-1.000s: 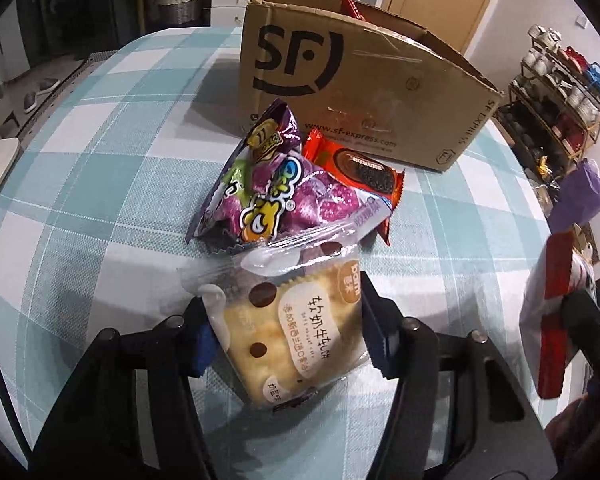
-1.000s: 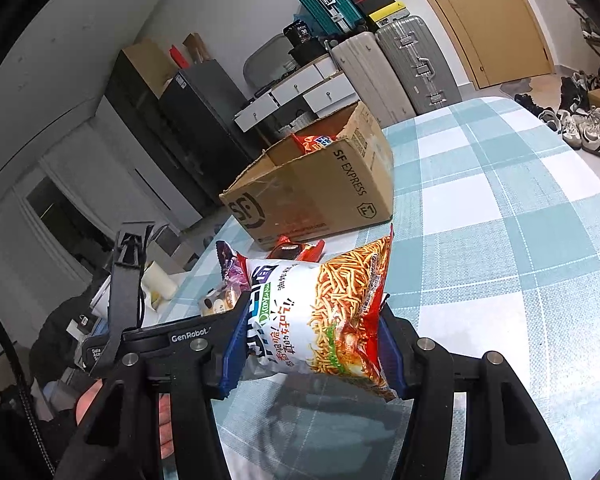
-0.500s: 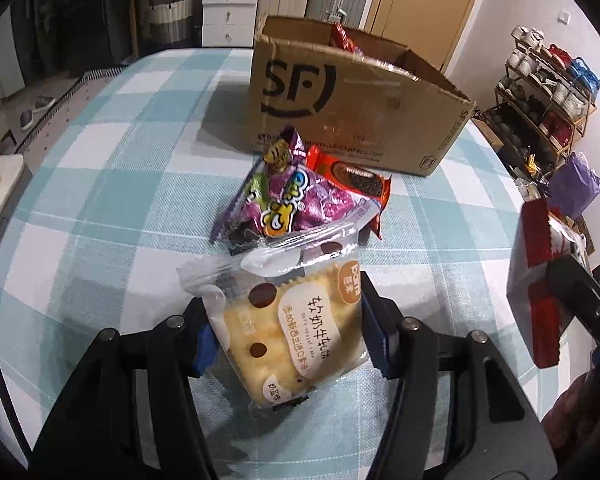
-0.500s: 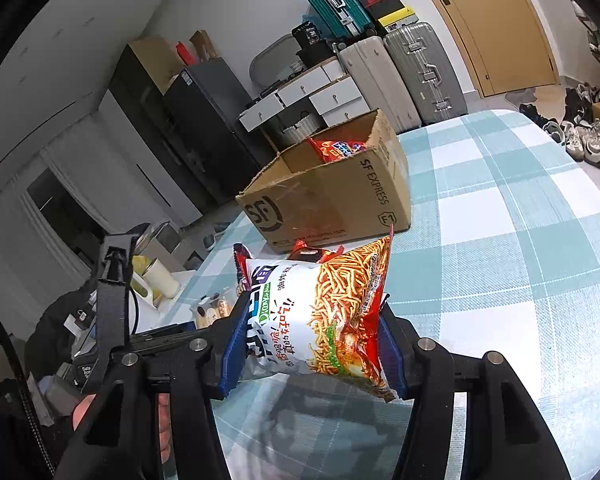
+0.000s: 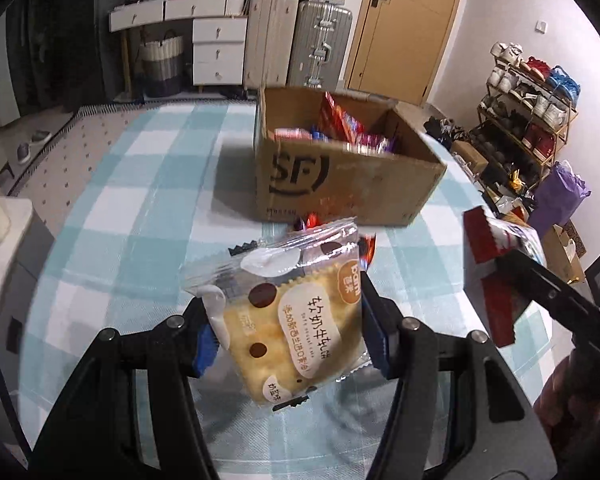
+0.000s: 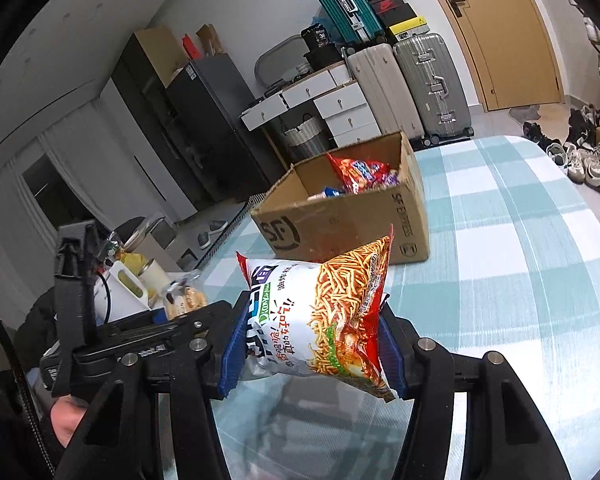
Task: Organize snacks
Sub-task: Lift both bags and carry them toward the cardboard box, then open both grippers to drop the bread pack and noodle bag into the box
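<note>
The room is a cluttered living space: a tan wooden door (image 5: 404,28) far behind the cardboard box (image 5: 340,184), two upright silver suitcases (image 5: 300,40) to the left of that door with a teal one stacked above them, a white chest of drawers (image 5: 216,48) further left, and a shoe rack (image 5: 528,108) off to the box's right. A black cabinet (image 6: 196,120) stands against the wall behind the box in the right wrist view.

The table (image 5: 112,208) is covered by one cloth checked in pale blue and white; the box sits on it, open at the top, printed with a black logo on its near wall.

Counted: one box, two grippers, two packets held. Several snack packets lie inside the box, red and purple ones among them, too jumbled to count. One or two more packets (image 5: 312,222) peek out on the cloth just in front of the box, mostly hidden.

The left gripper (image 5: 288,340) is clamped on a clear cracker packet (image 5: 288,316), lifted above the cloth in front of the box. The right gripper (image 6: 308,344) is clamped on a noodle snack bag (image 6: 324,312), also in the air, near the box's front corner. A hand (image 6: 66,420) shows at the lower left edge of the right wrist view
</note>
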`<state>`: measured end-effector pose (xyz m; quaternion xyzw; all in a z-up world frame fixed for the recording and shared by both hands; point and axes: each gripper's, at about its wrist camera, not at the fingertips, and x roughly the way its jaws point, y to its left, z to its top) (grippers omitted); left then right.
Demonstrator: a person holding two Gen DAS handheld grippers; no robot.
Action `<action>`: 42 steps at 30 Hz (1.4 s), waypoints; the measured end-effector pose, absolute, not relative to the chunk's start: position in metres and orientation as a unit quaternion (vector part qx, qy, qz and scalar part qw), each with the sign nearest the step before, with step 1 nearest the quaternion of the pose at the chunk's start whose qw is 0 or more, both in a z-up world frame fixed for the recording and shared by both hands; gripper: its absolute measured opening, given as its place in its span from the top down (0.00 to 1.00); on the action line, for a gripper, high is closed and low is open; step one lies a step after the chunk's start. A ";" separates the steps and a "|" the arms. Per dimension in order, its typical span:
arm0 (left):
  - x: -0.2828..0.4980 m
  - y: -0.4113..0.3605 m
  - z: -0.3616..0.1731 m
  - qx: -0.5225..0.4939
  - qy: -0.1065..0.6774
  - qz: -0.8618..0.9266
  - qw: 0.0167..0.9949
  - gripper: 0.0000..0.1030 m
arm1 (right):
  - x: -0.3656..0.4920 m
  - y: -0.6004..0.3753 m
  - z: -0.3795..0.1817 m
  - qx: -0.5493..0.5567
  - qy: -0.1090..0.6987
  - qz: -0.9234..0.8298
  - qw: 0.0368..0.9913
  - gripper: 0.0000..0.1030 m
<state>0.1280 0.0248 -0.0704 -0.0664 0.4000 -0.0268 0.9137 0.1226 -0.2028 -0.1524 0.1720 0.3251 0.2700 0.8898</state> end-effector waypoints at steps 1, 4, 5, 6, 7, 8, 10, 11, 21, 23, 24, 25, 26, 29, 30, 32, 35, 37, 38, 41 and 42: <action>0.129 0.026 -0.066 -0.065 0.397 -0.028 0.915 0.45 | 0.125 -0.201 -0.149 0.171 0.325 0.272 0.889 0.44; 0.137 0.029 -0.048 -0.054 0.388 -0.033 0.919 0.45 | 0.136 -0.194 -0.133 0.157 0.318 0.278 0.893 0.44; 0.141 0.031 -0.042 -0.054 0.388 -0.035 0.919 0.45 | 0.140 -0.193 -0.127 0.154 0.316 0.280 0.893 0.45; 0.143 0.032 -0.037 -0.050 0.386 -0.036 0.920 0.45 | 0.144 -0.192 -0.121 0.154 0.313 0.284 0.893 0.44; 0.146 0.032 -0.032 -0.045 0.383 -0.036 0.922 0.45 | 0.147 -0.191 -0.116 0.154 0.311 0.287 0.893 0.45; 0.149 0.033 -0.025 -0.039 0.378 -0.035 0.924 0.45 | 0.152 -0.189 -0.108 0.150 0.308 0.290 0.894 0.45; 0.156 0.033 -0.015 -0.037 0.375 -0.040 0.925 0.45 | 0.159 -0.186 -0.097 0.140 0.301 0.289 0.898 0.44; 0.159 0.033 -0.008 -0.033 0.371 -0.041 0.927 0.45 | 0.161 -0.185 -0.092 0.137 0.300 0.289 0.899 0.45; 0.194 0.025 0.035 -0.026 0.366 -0.061 0.928 0.45 | 0.201 -0.182 -0.054 0.126 0.302 0.271 0.905 0.44; 0.203 0.024 0.039 -0.024 0.370 -0.066 0.926 0.45 | 0.211 -0.180 -0.050 0.121 0.307 0.264 0.906 0.45; 0.207 0.023 0.041 -0.023 0.374 -0.068 0.925 0.45 | 0.214 -0.179 -0.049 0.119 0.308 0.265 0.906 0.44; 0.214 0.022 0.042 -0.024 0.378 -0.072 0.923 0.45 | 0.218 -0.178 -0.048 0.119 0.309 0.265 0.906 0.44; 0.221 0.020 0.044 -0.024 0.384 -0.078 0.920 0.45 | 0.223 -0.178 -0.047 0.119 0.309 0.264 0.906 0.44; 0.236 0.015 0.046 -0.016 0.391 -0.087 0.916 0.45 | 0.236 -0.175 -0.042 0.119 0.310 0.261 0.906 0.44; 0.241 0.013 0.046 -0.012 0.393 -0.088 0.915 0.45 | 0.240 -0.174 -0.041 0.119 0.310 0.262 0.906 0.44; 0.251 0.008 0.045 -0.002 0.394 -0.090 0.915 0.45 | 0.247 -0.173 -0.040 0.118 0.311 0.260 0.907 0.44; 0.264 0.003 0.044 0.003 0.397 -0.091 0.913 0.45 | 0.258 -0.171 -0.043 0.119 0.315 0.258 0.906 0.44; 0.275 0.002 0.040 0.003 0.400 -0.090 0.912 0.45 | 0.266 -0.170 -0.044 0.119 0.317 0.257 0.905 0.44; 0.283 0.001 0.036 0.002 0.404 -0.090 0.910 0.45 | 0.270 -0.170 -0.046 0.120 0.319 0.256 0.905 0.44; 0.301 0.001 0.024 0.007 0.409 -0.088 0.908 0.45 | 0.282 -0.172 -0.053 0.122 0.324 0.253 0.903 0.44; 0.308 0.000 0.020 0.010 0.413 -0.089 0.906 0.45 | 0.285 -0.172 -0.055 0.122 0.326 0.252 0.903 0.44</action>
